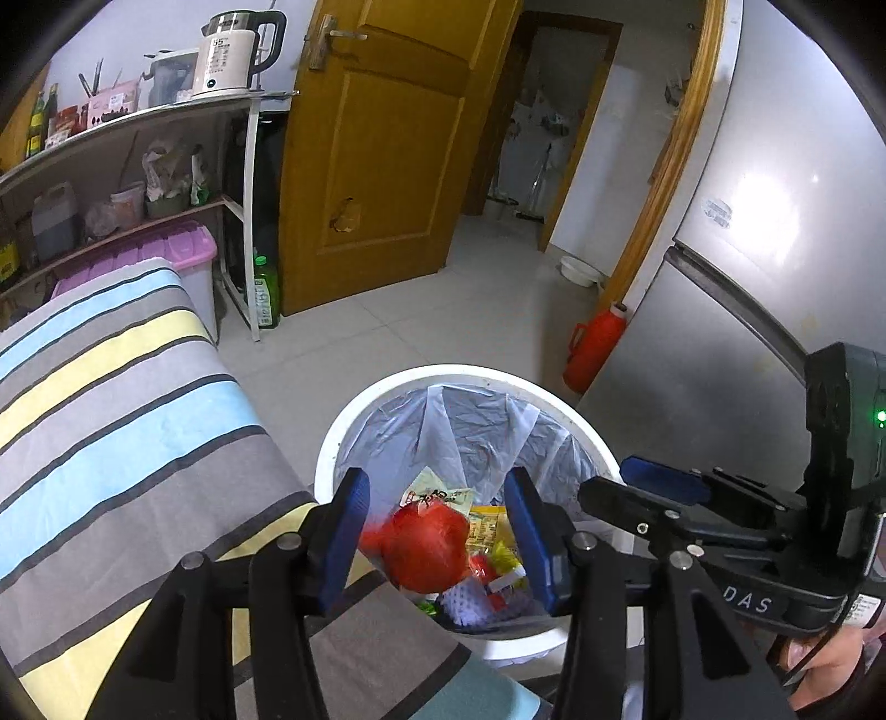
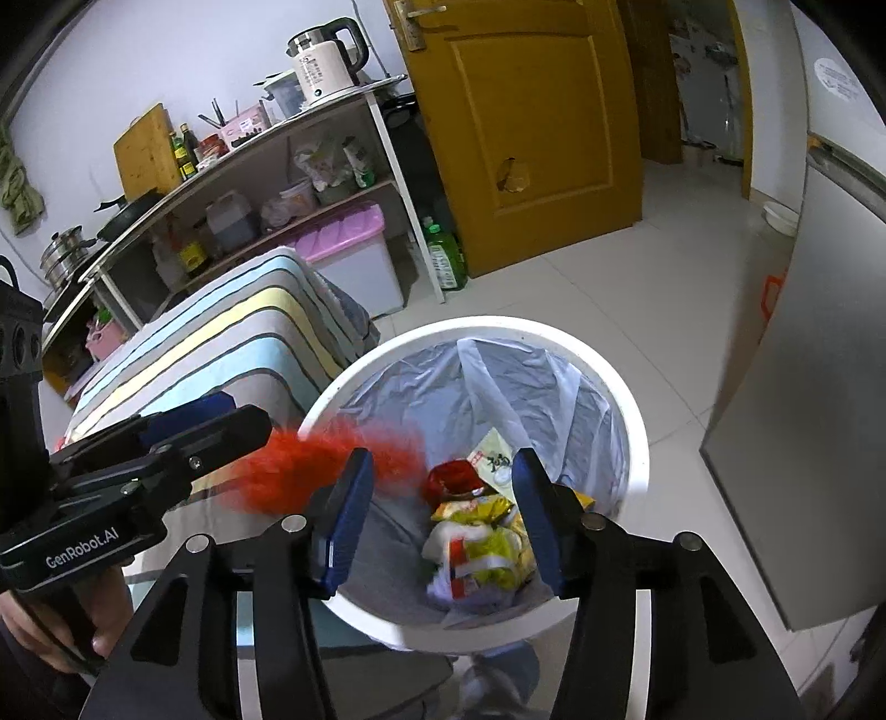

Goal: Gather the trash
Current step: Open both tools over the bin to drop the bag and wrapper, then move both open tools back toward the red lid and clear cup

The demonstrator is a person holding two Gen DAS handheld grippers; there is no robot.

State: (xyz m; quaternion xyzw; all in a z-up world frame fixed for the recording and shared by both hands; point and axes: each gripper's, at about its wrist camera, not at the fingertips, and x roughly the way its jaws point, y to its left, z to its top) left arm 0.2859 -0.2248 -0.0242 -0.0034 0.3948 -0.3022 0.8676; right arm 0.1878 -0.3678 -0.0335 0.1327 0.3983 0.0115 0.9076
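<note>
A white bin with a clear liner stands on the floor and holds yellow wrappers and other packets. A red mesh net hangs in the air over the bin's near rim, in line with the jaws of my left gripper. A gap shows between the net and the right pad. In the right wrist view the net is a blurred streak just past the left gripper. My right gripper stands open above the bin with nothing between its pads.
A table under a striped cloth touches the bin's left side. A grey fridge stands to the right, with a red flask at its foot. Behind are a shelf with a kettle, a pink-lidded box and a wooden door.
</note>
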